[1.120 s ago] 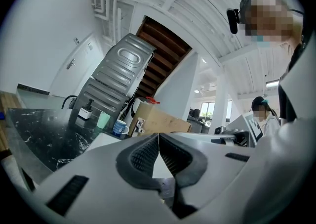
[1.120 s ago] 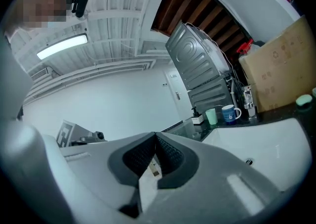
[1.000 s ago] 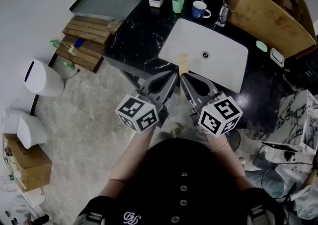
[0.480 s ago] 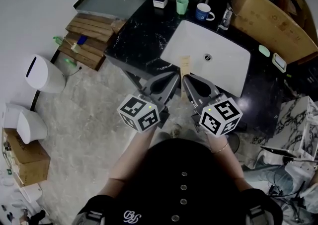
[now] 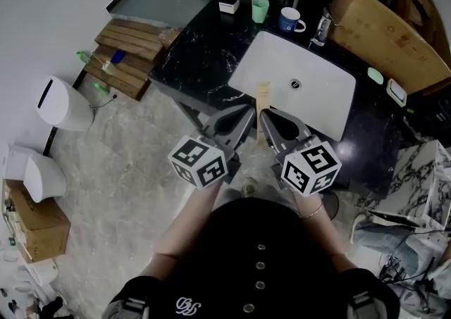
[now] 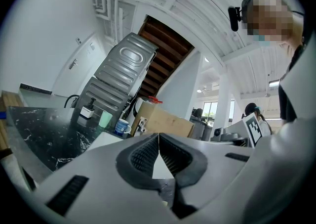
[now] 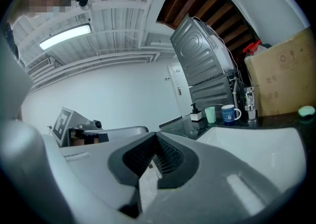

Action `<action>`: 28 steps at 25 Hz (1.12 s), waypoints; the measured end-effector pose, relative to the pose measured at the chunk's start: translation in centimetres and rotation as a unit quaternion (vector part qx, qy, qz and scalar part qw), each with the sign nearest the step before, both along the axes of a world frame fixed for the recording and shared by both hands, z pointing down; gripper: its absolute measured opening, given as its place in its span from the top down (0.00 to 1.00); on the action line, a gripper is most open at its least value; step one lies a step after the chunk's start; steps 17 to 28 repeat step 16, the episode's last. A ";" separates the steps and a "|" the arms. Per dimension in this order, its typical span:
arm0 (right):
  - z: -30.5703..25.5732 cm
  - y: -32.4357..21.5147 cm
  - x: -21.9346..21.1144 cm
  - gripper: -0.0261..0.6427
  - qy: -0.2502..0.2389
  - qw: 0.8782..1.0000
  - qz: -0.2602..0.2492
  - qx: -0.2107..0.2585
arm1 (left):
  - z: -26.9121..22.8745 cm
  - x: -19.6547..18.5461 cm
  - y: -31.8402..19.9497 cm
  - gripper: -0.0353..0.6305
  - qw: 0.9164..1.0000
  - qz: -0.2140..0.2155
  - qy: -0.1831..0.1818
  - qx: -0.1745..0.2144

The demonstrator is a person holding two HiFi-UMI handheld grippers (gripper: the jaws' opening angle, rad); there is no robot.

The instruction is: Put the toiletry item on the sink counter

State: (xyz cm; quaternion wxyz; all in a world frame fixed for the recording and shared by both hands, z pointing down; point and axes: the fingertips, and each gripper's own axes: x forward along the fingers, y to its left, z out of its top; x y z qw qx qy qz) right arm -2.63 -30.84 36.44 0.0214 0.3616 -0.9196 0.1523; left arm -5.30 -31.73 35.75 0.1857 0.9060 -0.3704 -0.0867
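The toiletry item (image 5: 263, 97) is a narrow flat tan strip standing up between my two grippers, over the near rim of the white sink (image 5: 320, 110). My right gripper (image 5: 270, 115) is shut on it; in the right gripper view a pale strip (image 7: 148, 184) runs down from the meeting pads (image 7: 168, 155). Beside it on the left, my left gripper (image 5: 246, 109) is shut too, its ribbed pads (image 6: 144, 155) meeting at the tip with nothing seen between them. The black marble counter (image 5: 204, 57) lies left of the sink.
At the back of the counter stand a soap dispenser (image 5: 227, 2), a green cup (image 5: 260, 9), a blue mug (image 5: 289, 23) and a faucet (image 5: 321, 27). A cardboard box (image 5: 384, 25) sits right of them. On the floor to the left are a wooden pallet (image 5: 130, 50) and a white bin (image 5: 60, 105).
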 end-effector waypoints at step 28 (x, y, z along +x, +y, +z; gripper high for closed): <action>0.5 0.0 0.0 0.96 0.021 1.000 0.002 0.005 | 0.8 0.3 0.2 0.93 1.000 0.005 -0.003 -0.010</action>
